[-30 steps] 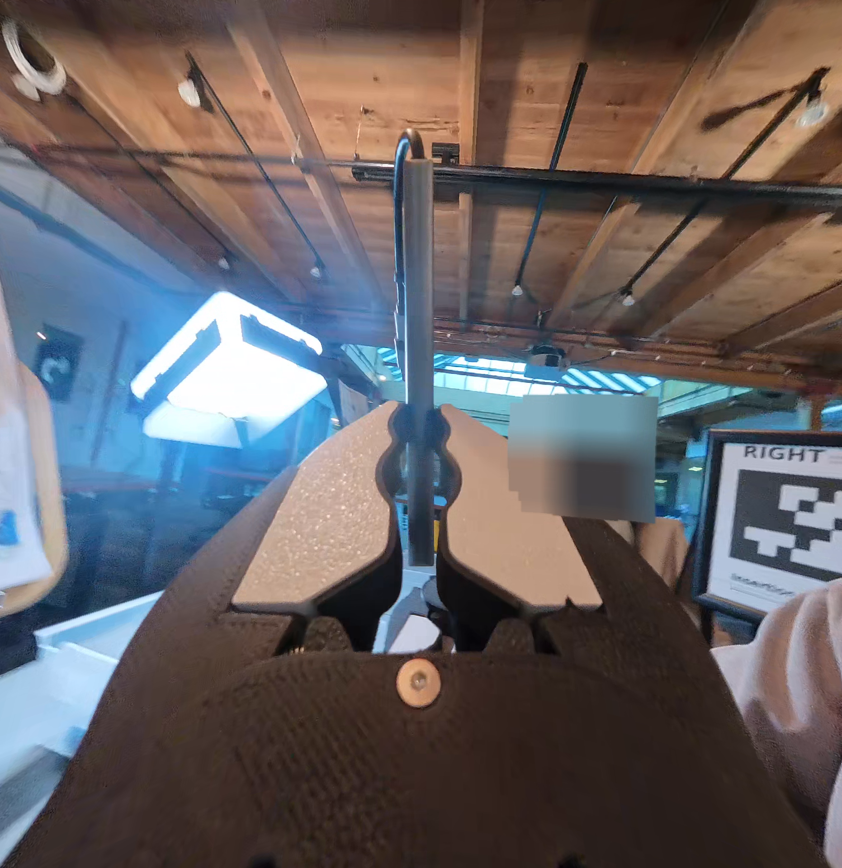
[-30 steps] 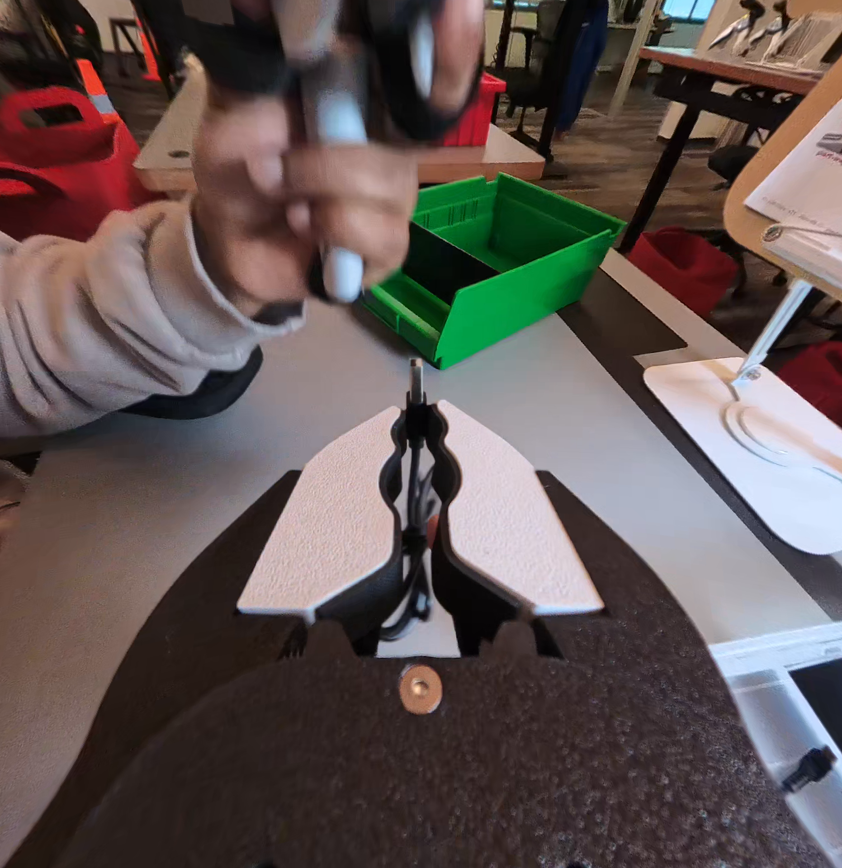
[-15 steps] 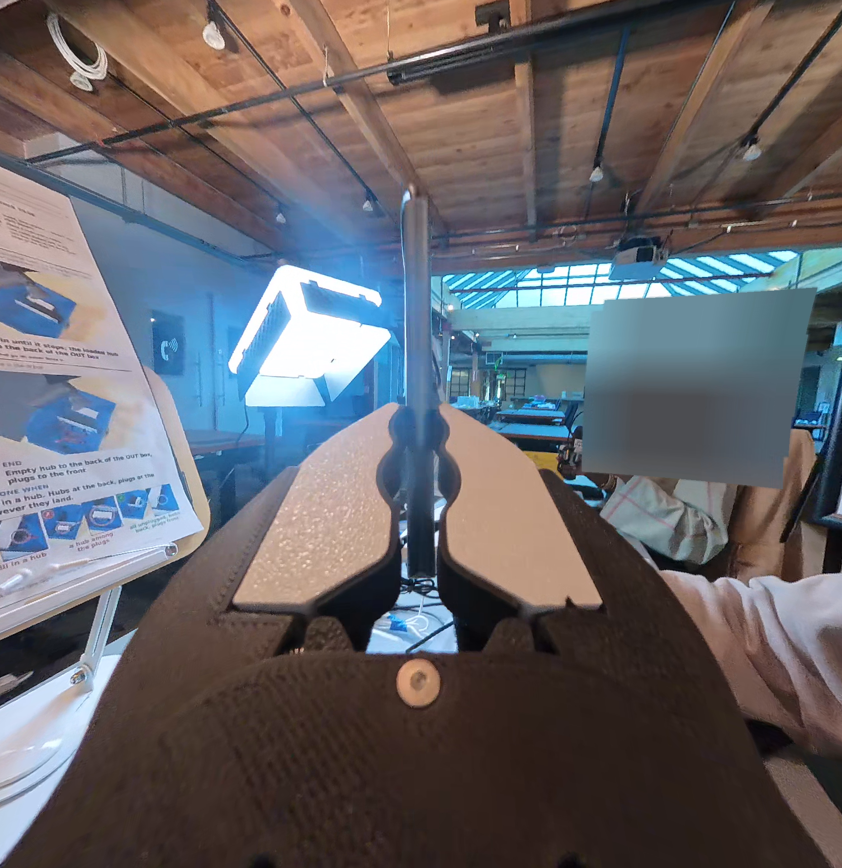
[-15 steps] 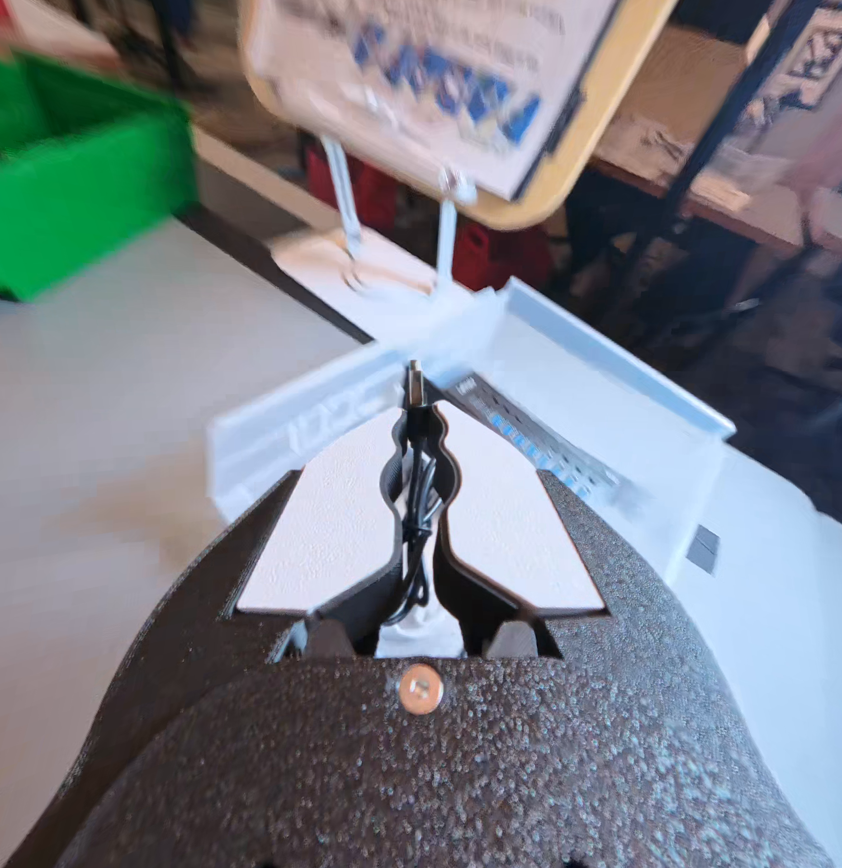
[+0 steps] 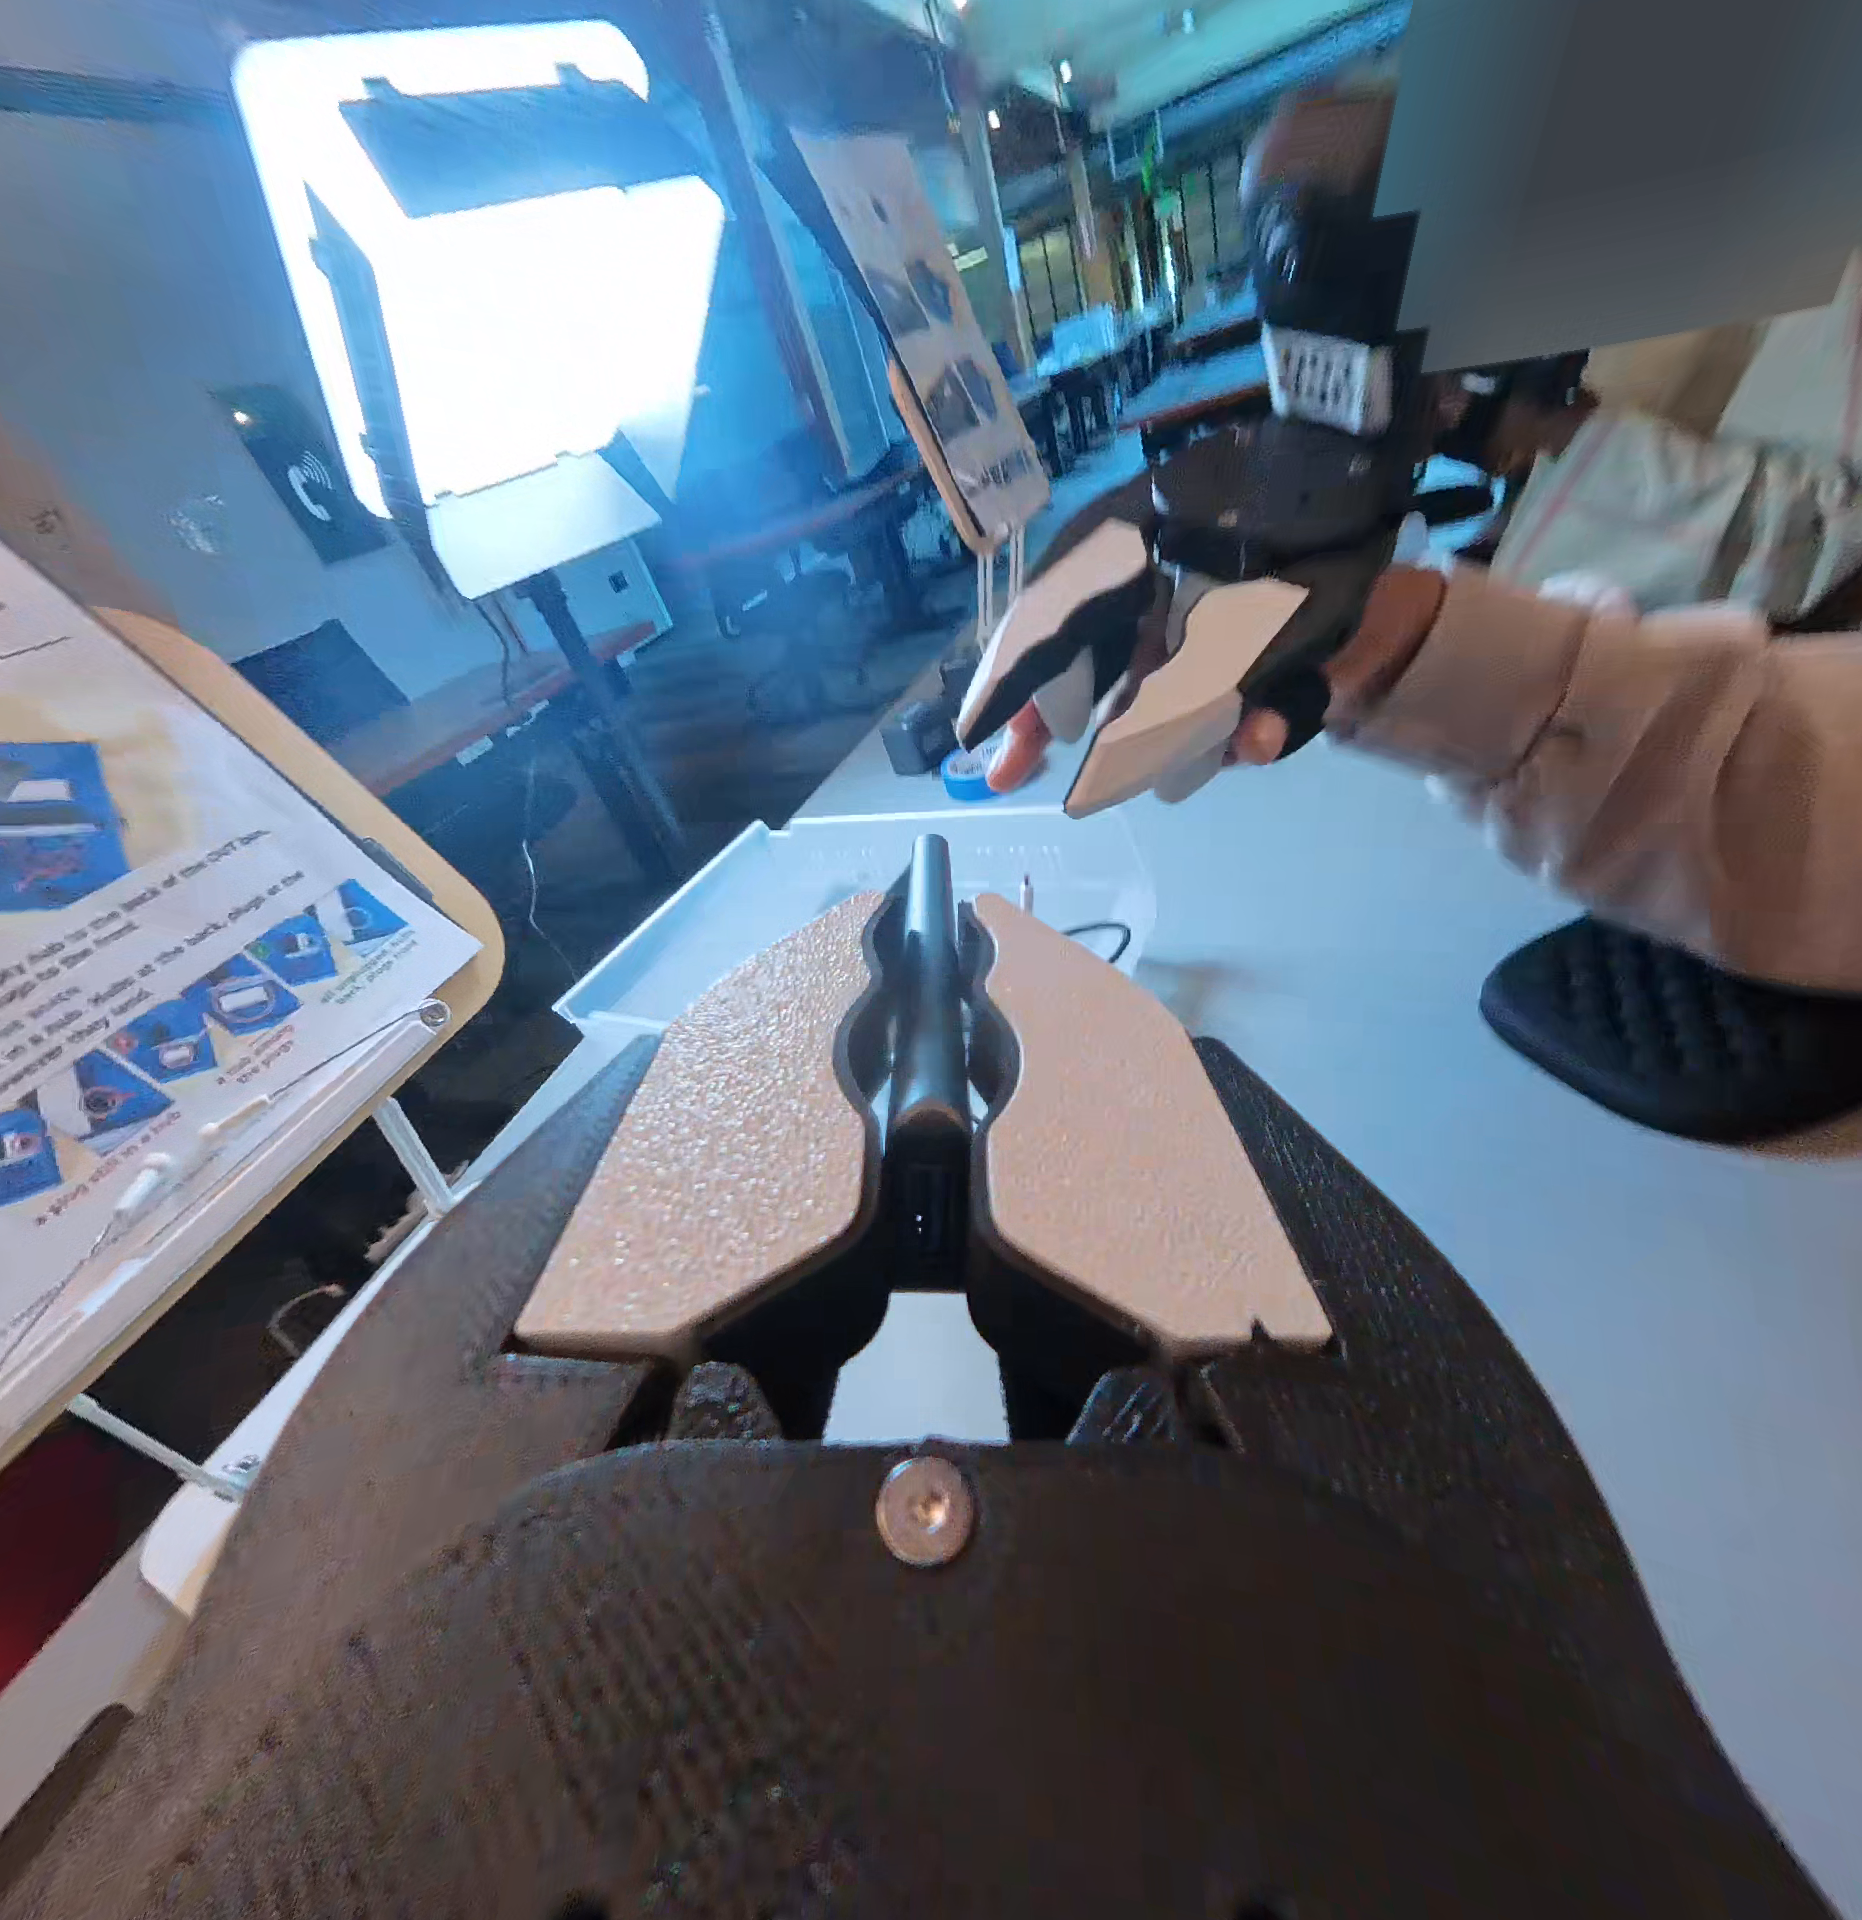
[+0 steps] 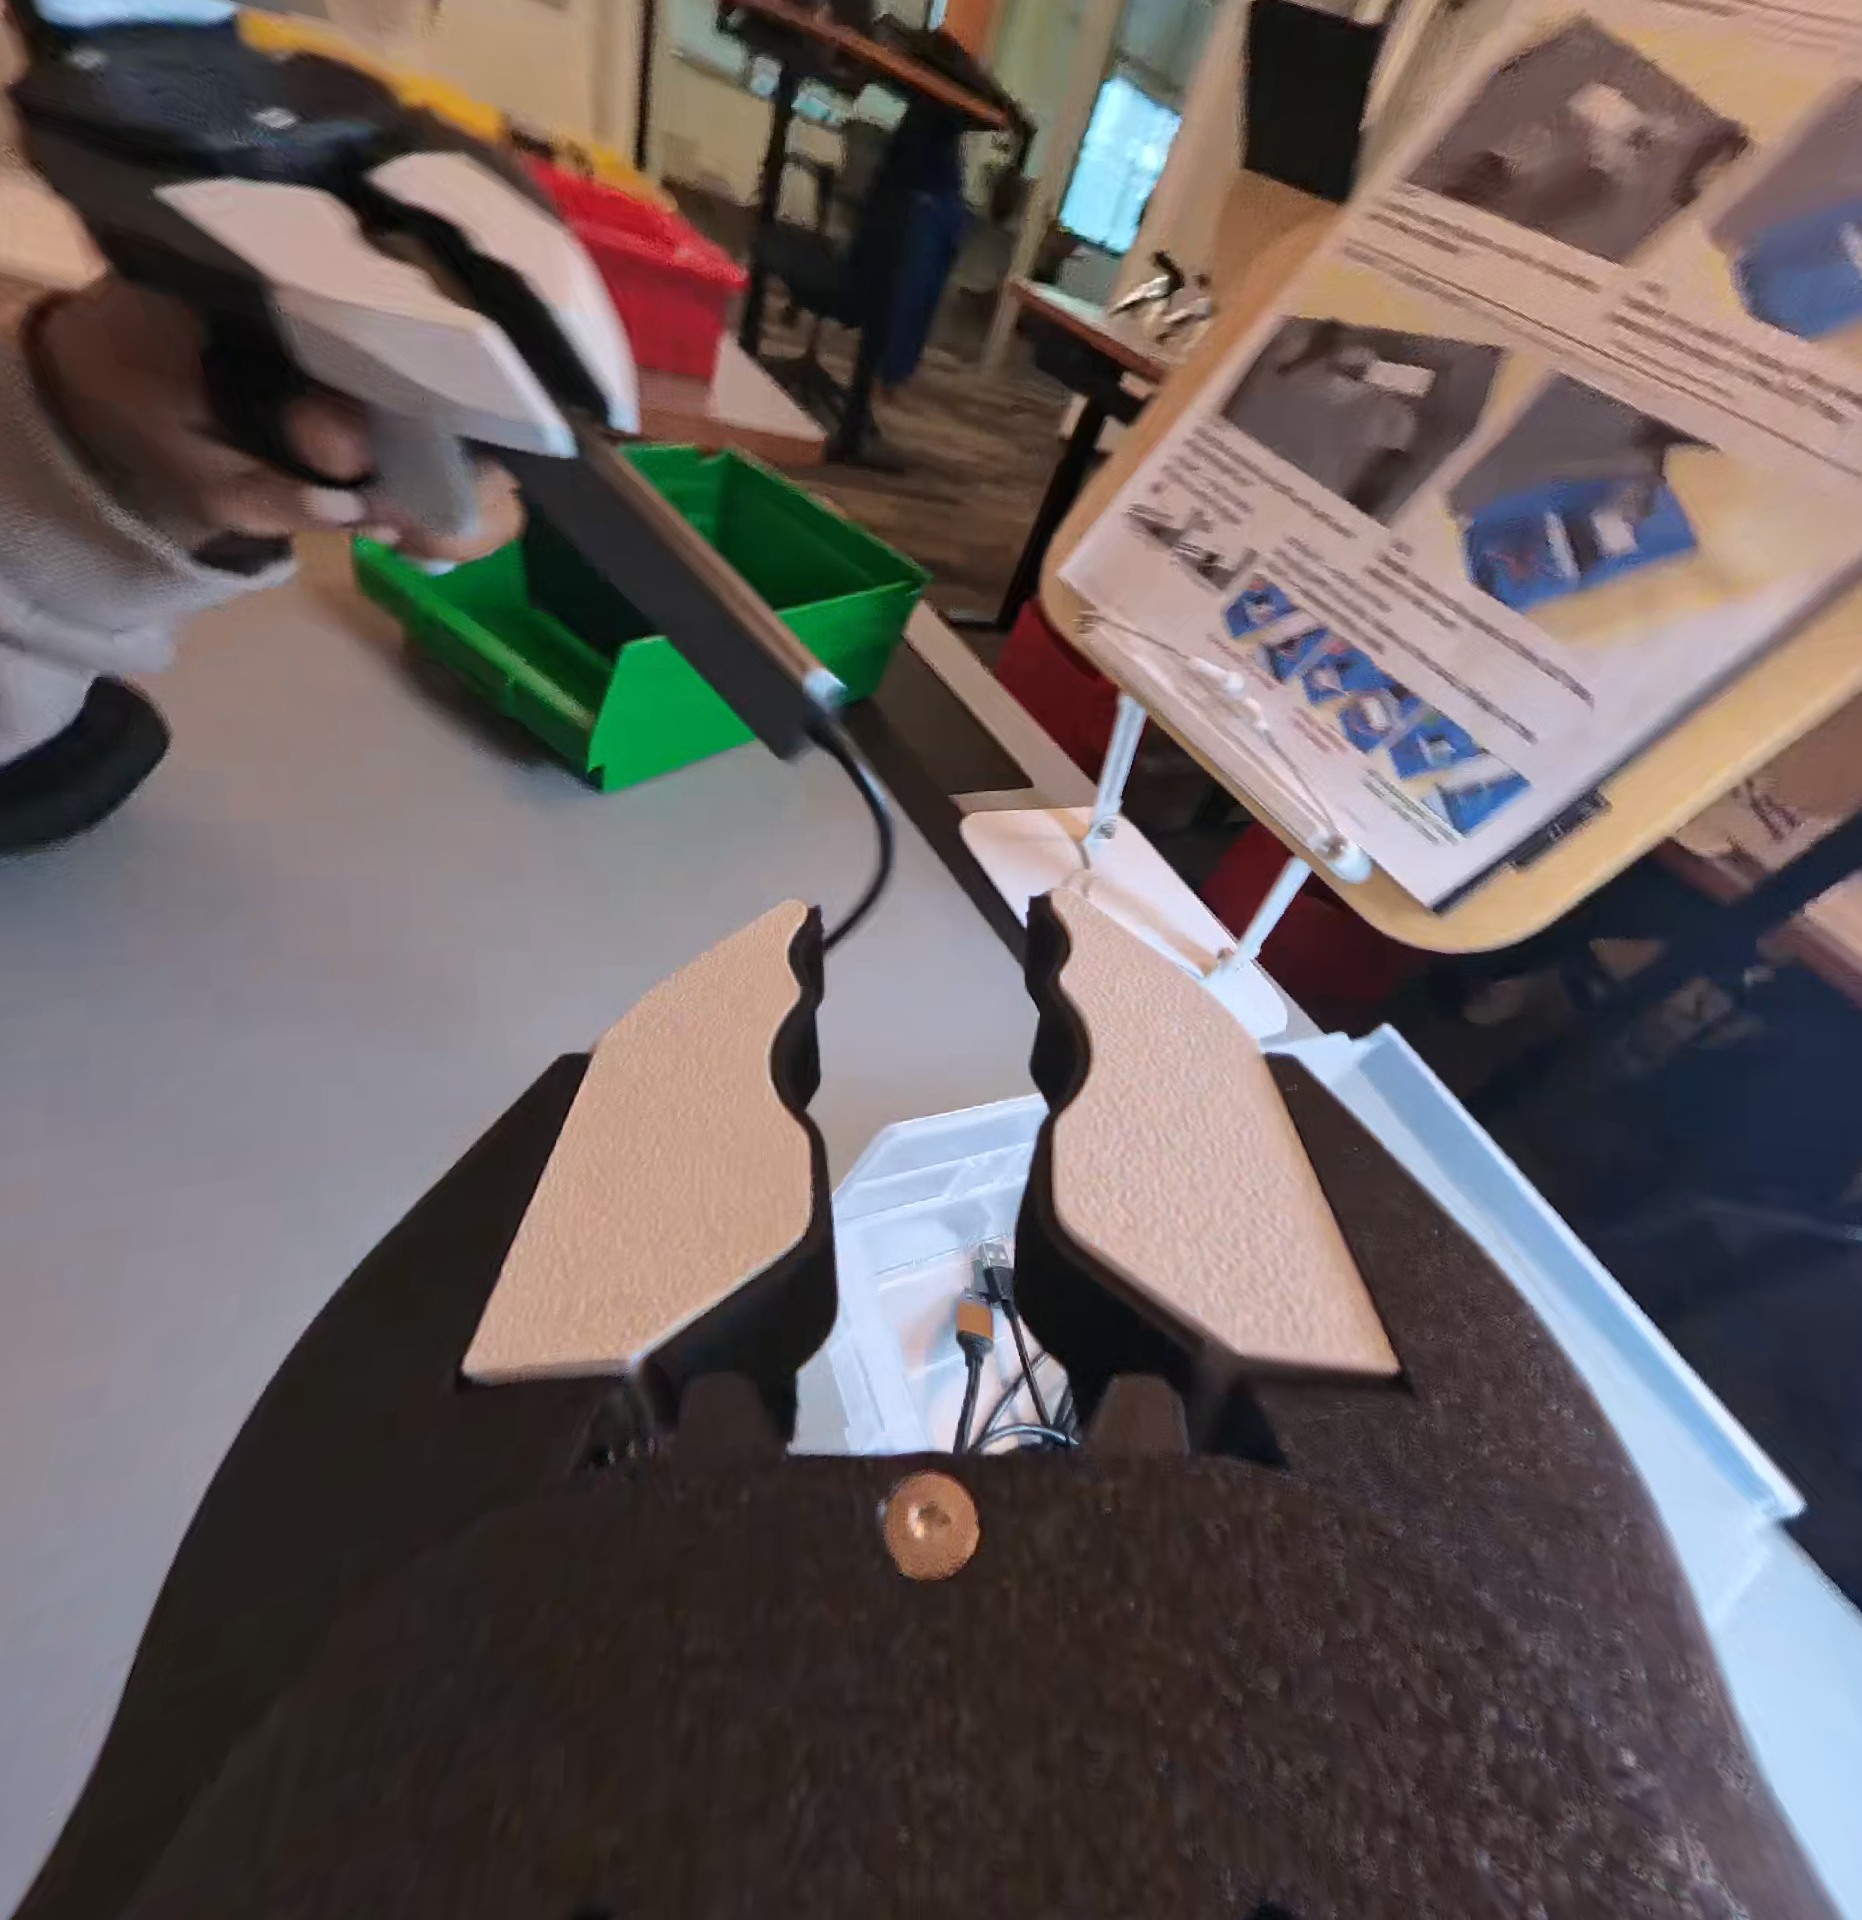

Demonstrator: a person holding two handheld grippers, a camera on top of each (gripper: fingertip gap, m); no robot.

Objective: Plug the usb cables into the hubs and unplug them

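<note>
The left gripper (image 5: 925,925) was seen clamped on a slim dark hub (image 5: 929,997), its fingers pressed against both flat sides. In the right wrist view the same hub (image 6: 678,582) was shown slanting down out of that gripper (image 6: 553,405), with its own black lead (image 6: 873,831) trailing from the lower end toward the table (image 6: 283,987).

The right gripper (image 6: 922,935) was found wide open and empty, whereas half a second earlier it had been closed on a black cable plug. That plug is taken to have been released. Cable plugs (image 6: 984,1294), one with an orange collar, were seen lying in the white tray (image 6: 1529,1195) directly beneath the open fingers. In the left wrist view the right gripper (image 5: 1020,774) was seen hovering above the far end of the same tray (image 5: 657,966).

The change is judged to mark the end of an unplugging step: cable returned to the tray, hub kept in hand. The port (image 5: 922,1210) at the hub's near end was seen vacant.

A green bin (image 6: 698,644) stood at the far left of the table, and an instruction board (image 6: 1478,520) on a stand at the far right.
</note>
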